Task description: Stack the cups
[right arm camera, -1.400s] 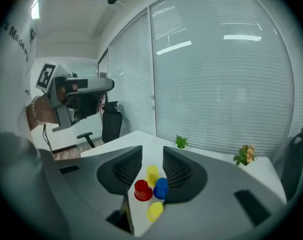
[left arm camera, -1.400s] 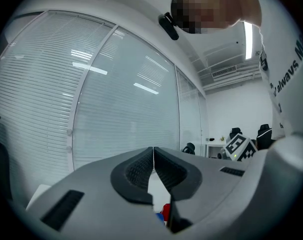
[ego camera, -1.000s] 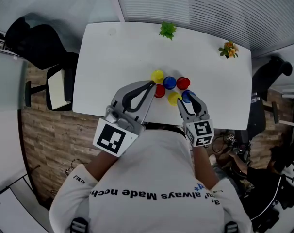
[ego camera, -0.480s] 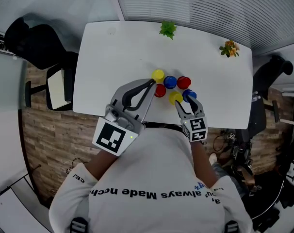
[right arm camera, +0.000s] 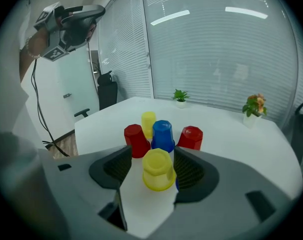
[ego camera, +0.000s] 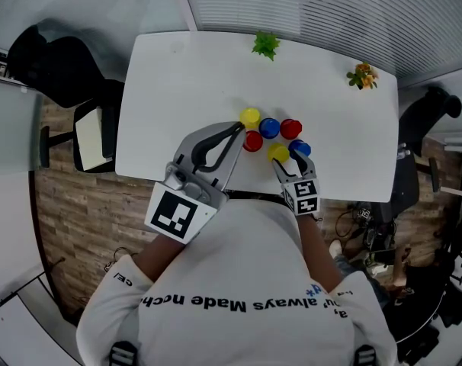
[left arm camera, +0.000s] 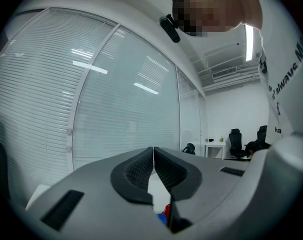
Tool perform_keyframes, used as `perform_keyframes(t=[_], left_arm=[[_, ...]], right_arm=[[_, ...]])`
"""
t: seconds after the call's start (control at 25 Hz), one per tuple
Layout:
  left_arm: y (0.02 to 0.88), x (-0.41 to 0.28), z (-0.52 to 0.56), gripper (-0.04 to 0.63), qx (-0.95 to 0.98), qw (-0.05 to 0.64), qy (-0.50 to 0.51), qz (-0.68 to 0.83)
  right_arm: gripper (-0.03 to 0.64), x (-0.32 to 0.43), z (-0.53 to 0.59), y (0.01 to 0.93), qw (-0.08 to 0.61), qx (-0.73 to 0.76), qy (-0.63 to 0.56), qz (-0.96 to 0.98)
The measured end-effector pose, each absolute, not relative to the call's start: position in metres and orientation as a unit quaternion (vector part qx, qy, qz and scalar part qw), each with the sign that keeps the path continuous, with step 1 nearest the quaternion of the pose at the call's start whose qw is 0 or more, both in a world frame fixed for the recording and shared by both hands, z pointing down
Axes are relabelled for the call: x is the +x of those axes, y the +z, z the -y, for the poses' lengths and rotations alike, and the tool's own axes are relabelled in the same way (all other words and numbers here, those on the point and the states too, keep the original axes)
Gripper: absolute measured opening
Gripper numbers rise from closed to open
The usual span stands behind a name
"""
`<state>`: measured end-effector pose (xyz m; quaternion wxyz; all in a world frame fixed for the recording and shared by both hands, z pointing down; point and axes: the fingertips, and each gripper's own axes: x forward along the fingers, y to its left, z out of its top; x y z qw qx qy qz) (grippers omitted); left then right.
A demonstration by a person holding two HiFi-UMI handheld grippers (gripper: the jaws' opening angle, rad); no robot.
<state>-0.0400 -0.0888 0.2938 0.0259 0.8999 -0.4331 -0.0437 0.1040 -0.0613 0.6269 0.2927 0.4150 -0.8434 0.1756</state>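
Several upturned cups stand in a cluster on the white table (ego camera: 178,90): a yellow cup (ego camera: 249,117), a blue cup (ego camera: 269,128), a red cup (ego camera: 290,129), a second red cup (ego camera: 253,140), a near yellow cup (ego camera: 277,152) and a near blue cup (ego camera: 299,149). My right gripper (ego camera: 290,161) is low over the near pair. Its jaws have just been opening, and in the right gripper view the near yellow cup (right arm camera: 158,170) stands between the pads without being pressed. My left gripper (ego camera: 235,130) is shut and empty, hovering level beside the second red cup.
A small green plant (ego camera: 263,46) and an orange-flowered plant (ego camera: 361,76) stand at the table's far edge. A black office chair (ego camera: 63,75) is off the table's left side. The cluster sits close to the near table edge.
My right gripper has come down toward the table and its jaws have spread wider, now straddling the near yellow cup. The left gripper and the cups have not moved.
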Motion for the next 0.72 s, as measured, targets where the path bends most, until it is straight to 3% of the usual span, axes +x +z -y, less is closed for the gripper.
perform_keyframes(t=[0.72], left_arm=[[0.298,-0.048,0.089,0.021,0.898,0.032,-0.044,0.437]], right_arm=[[0.287,0.107,0.064,0.672,0.304,0.422,0.184,0.834]])
